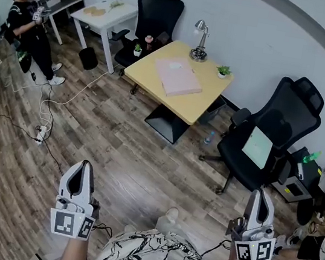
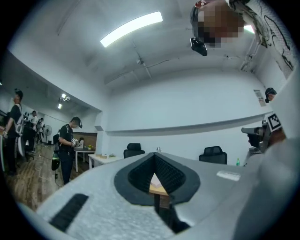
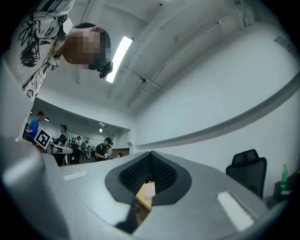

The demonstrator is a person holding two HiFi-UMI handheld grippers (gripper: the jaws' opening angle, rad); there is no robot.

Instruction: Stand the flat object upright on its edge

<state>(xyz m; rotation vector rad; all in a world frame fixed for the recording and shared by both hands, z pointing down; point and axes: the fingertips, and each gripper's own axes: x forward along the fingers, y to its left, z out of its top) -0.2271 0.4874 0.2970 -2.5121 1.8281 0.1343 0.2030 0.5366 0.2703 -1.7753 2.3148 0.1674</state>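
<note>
The flat pink rectangular object (image 1: 177, 77) is seen lying flat on the light wooden table (image 1: 207, 98), well apart from both grippers. The left gripper (image 1: 85, 166) and right gripper (image 1: 260, 196) are held with jaws together, empty. The table should be approached first, the jaws opened, then one edge lifted while the opposite edge is braced.

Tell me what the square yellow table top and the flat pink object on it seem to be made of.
The square yellow table top: pale wood or laminate, smooth, matte, even colour. The flat pink object: perhaps card or plastic, matte; too far to tell.
</note>
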